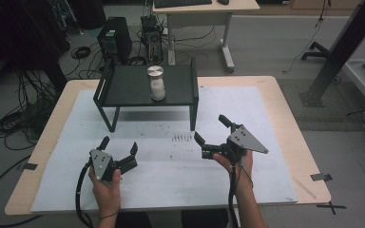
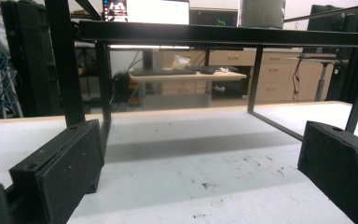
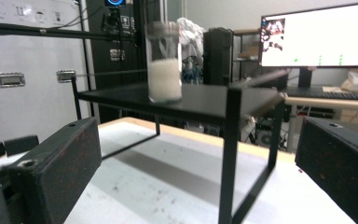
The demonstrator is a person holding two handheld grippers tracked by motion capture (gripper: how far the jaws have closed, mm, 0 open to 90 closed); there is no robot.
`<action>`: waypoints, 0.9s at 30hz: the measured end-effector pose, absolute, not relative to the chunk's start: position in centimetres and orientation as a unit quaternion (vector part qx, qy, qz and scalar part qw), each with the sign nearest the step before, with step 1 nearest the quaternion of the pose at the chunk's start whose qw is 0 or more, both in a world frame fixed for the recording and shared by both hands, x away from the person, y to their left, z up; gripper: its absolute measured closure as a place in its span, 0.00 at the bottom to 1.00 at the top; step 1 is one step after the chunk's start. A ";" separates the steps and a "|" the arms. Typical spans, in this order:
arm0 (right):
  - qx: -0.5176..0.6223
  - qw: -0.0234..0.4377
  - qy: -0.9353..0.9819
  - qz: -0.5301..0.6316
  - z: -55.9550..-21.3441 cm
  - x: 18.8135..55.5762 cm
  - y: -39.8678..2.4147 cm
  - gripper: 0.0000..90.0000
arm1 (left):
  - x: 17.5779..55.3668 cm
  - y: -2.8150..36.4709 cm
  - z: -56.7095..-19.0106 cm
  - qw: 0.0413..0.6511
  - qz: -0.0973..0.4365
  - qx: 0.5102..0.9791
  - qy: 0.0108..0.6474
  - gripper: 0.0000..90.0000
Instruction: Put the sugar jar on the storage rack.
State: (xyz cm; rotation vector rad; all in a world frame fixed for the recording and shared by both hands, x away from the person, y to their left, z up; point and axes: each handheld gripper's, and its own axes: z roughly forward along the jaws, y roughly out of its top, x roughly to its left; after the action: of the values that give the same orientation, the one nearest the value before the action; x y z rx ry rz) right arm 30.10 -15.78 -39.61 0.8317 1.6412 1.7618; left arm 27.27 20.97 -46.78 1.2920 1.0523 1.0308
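We see a wooden tabletop [image 1: 285,118] covered by a wide white sheet [image 1: 247,175] that is speckled with dark marks near its middle. On the far half of the sheet stands a black metal rack [image 1: 123,85] on thin legs, its flat top raised above the sheet. On that top, toward its right side, stands a clear glass jar [image 1: 157,83], upright, with a round silver lid and a white, powdery-looking fill that reaches about halfway up; in the right claw view the jar [image 3: 164,63] is slightly blurred, so we cannot say what the fill is. We can read no label or writing on the jar or the rack. Our left claw [image 1: 120,146] sits low over the near left of the sheet, jaws spread wide and holding nothing. Our right claw [image 1: 211,128] hangs over the near right, likewise released and empty. Both are well apart from the jar and point toward the rack.
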 end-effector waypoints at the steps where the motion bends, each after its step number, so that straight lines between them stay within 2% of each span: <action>1: 0.313 0.293 0.616 0.660 -39.9 30.1 -15.9 0.00 | 27.3 21.0 -46.8 0.557 0.437 0.547 0.446 0.01; 16: 0.335 0.292 0.621 0.646 -44.5 29.6 -17.8 0.01 | 27.3 21.0 -46.8 0.557 0.437 0.548 0.446 0.01; 27: 0.351 0.295 0.619 0.638 -46.4 29.6 -18.4 0.01 | 27.2 21.0 -46.8 0.557 0.438 0.547 0.445 0.01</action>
State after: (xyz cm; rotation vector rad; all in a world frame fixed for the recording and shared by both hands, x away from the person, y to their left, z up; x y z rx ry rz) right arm 29.57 -18.35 -46.43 0.9341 1.6479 1.6973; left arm 27.25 20.97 -46.79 1.2914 1.0510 1.0326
